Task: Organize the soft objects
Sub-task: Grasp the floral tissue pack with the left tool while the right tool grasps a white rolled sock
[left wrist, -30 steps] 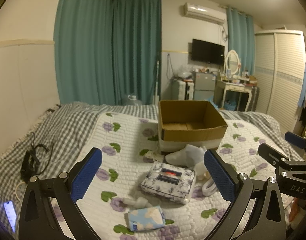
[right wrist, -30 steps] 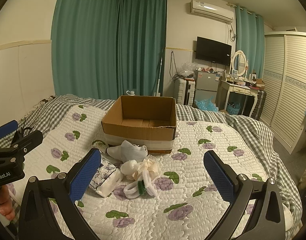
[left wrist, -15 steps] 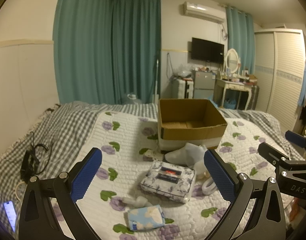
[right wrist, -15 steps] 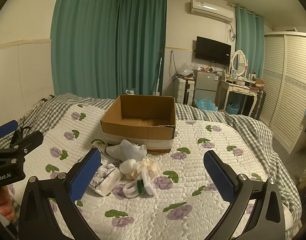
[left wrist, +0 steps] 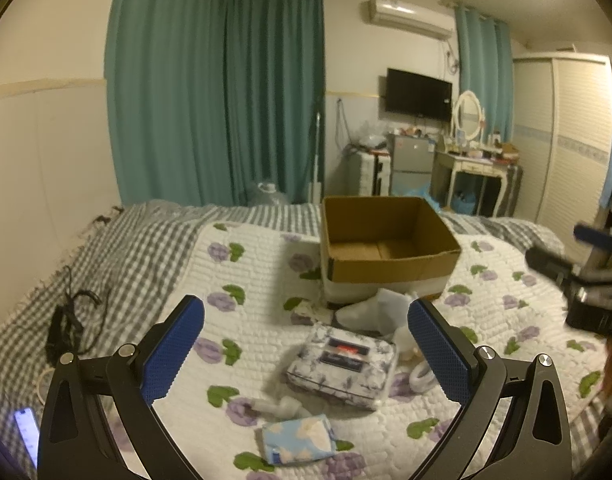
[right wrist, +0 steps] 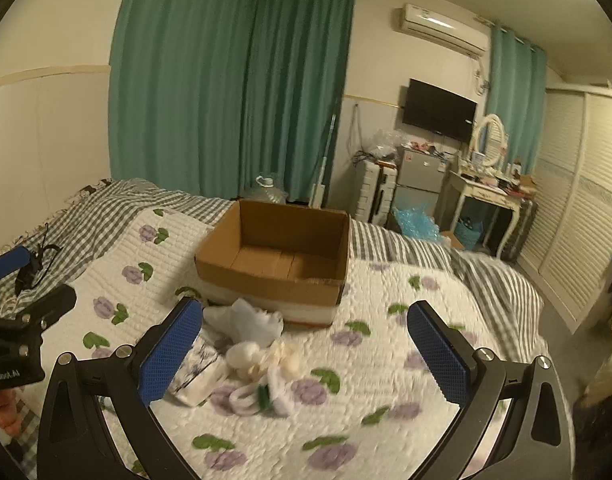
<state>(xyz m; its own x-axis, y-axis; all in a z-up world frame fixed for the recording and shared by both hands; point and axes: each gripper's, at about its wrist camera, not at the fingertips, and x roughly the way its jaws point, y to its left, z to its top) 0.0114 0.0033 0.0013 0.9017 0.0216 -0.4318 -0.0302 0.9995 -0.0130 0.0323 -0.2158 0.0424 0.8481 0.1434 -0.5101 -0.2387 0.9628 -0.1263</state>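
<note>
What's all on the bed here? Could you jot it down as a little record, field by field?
surface: quilt with purple flowers, over a grey checked blanket
container: open cardboard box, nothing visible inside
beside box: white crumpled cloth
packs: floral tissue pack; light blue pack nearest the camera
small items: cream and white soft bits
left gripper: open, holding nothing
right gripper: open, holding nothing

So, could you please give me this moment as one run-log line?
left gripper: open, empty | right gripper: open, empty | cardboard box: empty | soft items: on quilt before box
</note>
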